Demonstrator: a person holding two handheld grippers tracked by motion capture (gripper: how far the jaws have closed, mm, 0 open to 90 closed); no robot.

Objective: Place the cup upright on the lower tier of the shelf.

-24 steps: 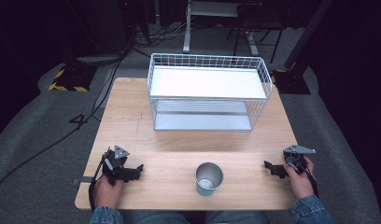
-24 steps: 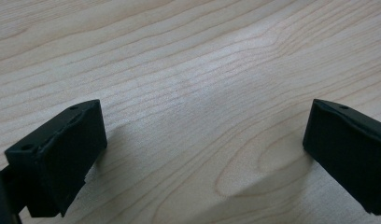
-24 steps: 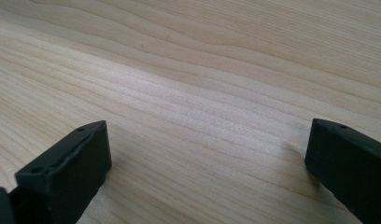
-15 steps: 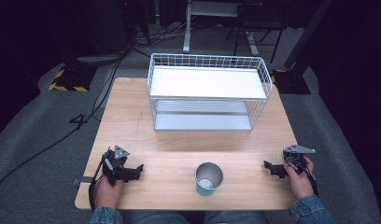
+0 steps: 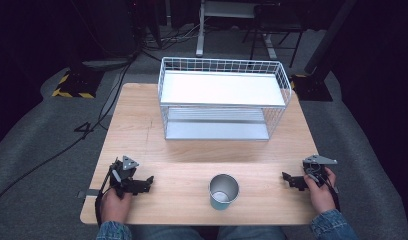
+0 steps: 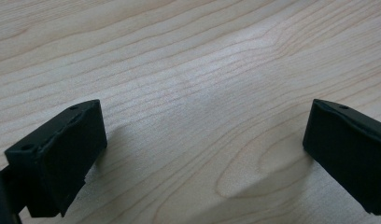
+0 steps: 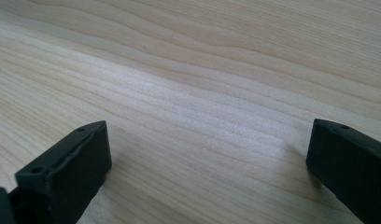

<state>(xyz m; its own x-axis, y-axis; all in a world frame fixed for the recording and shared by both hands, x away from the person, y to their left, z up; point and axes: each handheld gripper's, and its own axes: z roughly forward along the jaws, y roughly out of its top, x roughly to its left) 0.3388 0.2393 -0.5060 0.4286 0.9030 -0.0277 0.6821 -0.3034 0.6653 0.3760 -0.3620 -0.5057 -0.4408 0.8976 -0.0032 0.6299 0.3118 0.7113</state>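
A steel cup [image 5: 224, 191] stands upright near the front edge of the wooden table [image 5: 192, 150], between my two hands. My left gripper [image 5: 144, 183] rests on the table at the front left, jaws pointing right toward the cup. In the left gripper view [image 6: 202, 154] its jaws stand wide apart over bare wood. My right gripper [image 5: 288, 179] rests at the front right, jaws pointing left toward the cup. The right gripper view [image 7: 207, 168] has its jaws wide apart, nothing between them.
A white wire rack [image 5: 222, 102] with a flat white top shelf and a lower shelf stands at the back of the table. Bare wood lies between the rack and the cup. Cables and stands sit on the dark floor beyond.
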